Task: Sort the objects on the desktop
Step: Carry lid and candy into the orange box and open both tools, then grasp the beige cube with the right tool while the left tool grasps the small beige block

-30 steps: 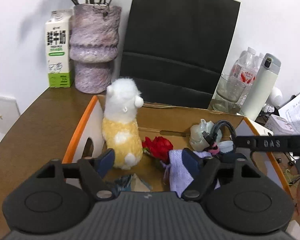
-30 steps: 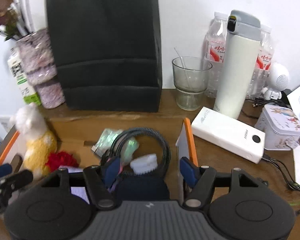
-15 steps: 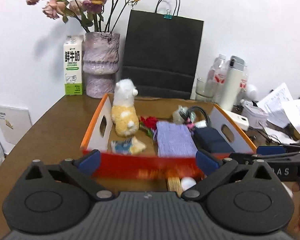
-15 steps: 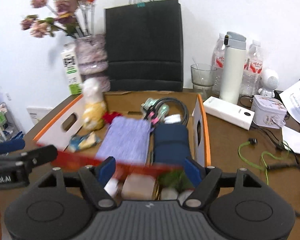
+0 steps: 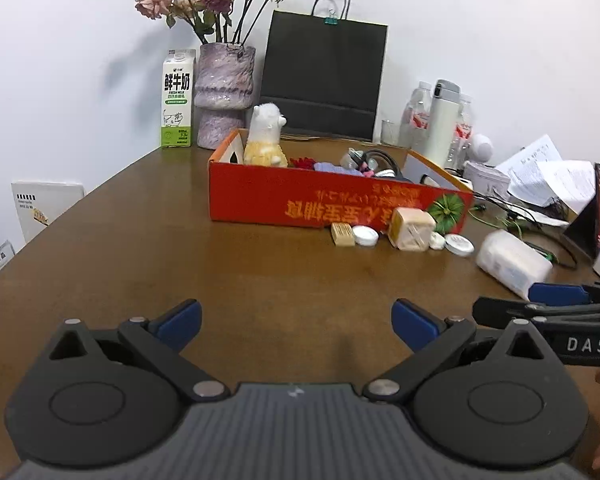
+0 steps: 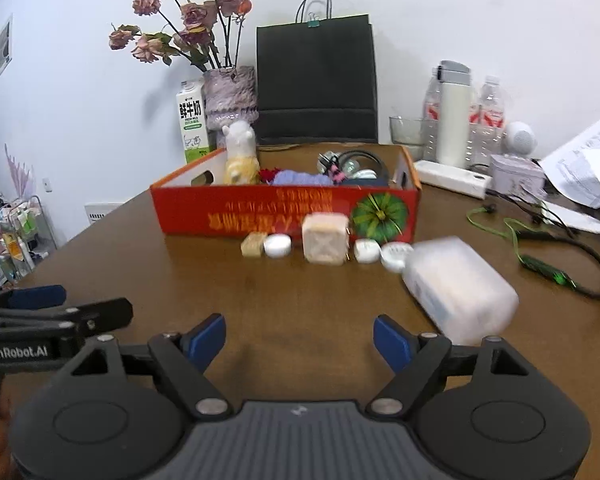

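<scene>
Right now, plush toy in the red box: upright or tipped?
Upright. The plush toy stands head-up in the back left corner of the red box, head well above the rim.

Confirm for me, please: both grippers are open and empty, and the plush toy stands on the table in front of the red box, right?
Not quite. The plush toy stands inside the red box, at its far left corner, not on the table in front of it; both wrist views show this. The rest holds: the left gripper and the right gripper are both open and empty.

Brown wooden table (image 5: 100, 248) against white wall (image 5: 60, 60).
</scene>
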The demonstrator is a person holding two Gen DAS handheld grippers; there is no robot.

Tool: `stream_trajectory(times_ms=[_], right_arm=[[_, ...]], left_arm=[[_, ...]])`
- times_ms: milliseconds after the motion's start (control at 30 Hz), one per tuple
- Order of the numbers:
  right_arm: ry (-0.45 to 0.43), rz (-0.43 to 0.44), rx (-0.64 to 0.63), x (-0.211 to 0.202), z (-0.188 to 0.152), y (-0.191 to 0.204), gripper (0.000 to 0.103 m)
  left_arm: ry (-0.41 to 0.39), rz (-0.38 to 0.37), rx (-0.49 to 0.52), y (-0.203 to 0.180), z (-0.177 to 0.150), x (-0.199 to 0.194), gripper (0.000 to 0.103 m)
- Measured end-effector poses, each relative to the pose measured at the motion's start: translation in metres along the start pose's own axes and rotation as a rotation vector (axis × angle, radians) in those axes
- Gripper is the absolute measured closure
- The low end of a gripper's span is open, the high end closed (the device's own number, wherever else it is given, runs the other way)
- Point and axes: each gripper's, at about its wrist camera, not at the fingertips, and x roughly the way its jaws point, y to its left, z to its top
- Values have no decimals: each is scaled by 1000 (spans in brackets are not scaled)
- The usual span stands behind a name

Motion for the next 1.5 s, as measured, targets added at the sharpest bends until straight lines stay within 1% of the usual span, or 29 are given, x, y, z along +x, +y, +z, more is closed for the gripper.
stream_trajectory(times_ms=[100,167,200,333,467,533,600,667,733,800,833,867,967,1033,1100,1167,1200,1300,1367,1433,1467,1500], right_arm=[[-13,-28,-35,-16,-17,-1,20],[-19,-56,-61,-25,-25,-3,20],[-16,-60,-54,-28,-28,-6,20],[3,-5,24,-37,-36,-16,20],[-8,0,1,-35,-38,-12,22],[-4,7,-5,-33,-34,-11,23],[19,23,13,-25,-26,-10,29],[22,52,21,-14,-16,-10,36],[7,32,-4,1,-1,-8,39],[-13,4,-21,19,17,-10,40],[-16,-5,-17,30,26,-13,42],[-19,-4,-9,40,35,-15,43],[-10,-12,6,70,56,-22,47],[-7,-17,7,85,64,-25,47],[5,-17,12,97,70,-26,47],[13,-8,15,105,71,-27,47],[17,-5,13,108,71,-26,47],[26,-3,1,116,70,-23,47],[29,-10,-4,120,70,-20,47],[38,-19,1,125,71,-19,48],[42,-19,7,127,71,-20,48],[45,-19,14,128,72,-20,48]], left_arm=[[13,-12,32,-4,-8,-10,0],[26,-7,29,-4,-13,-16,0],[34,-8,25,-4,-16,-18,0],[48,-20,16,-6,-20,-23,0],[28,-18,49,-10,-14,-14,0],[17,-10,74,-11,-5,-4,6],[0,-15,90,-10,6,8,10],[-21,-29,111,-12,19,25,14],[-31,-58,122,-14,33,48,17],[-5,-100,106,-16,47,76,17],[13,-129,92,-17,53,91,21],[32,-142,77,-18,59,105,24],[67,-137,64,-21,68,140,31],[84,-139,71,-21,70,159,40],[108,-148,91,-17,68,172,42],[144,-167,83,-11,67,179,43],[140,-174,70,-8,68,178,43],[136,-160,98,-7,67,175,42],[146,-145,99,-10,67,175,42],[122,-110,131,-15,68,169,47],[114,-109,144,-18,68,167,47],[120,-127,145,-18,69,169,53]])
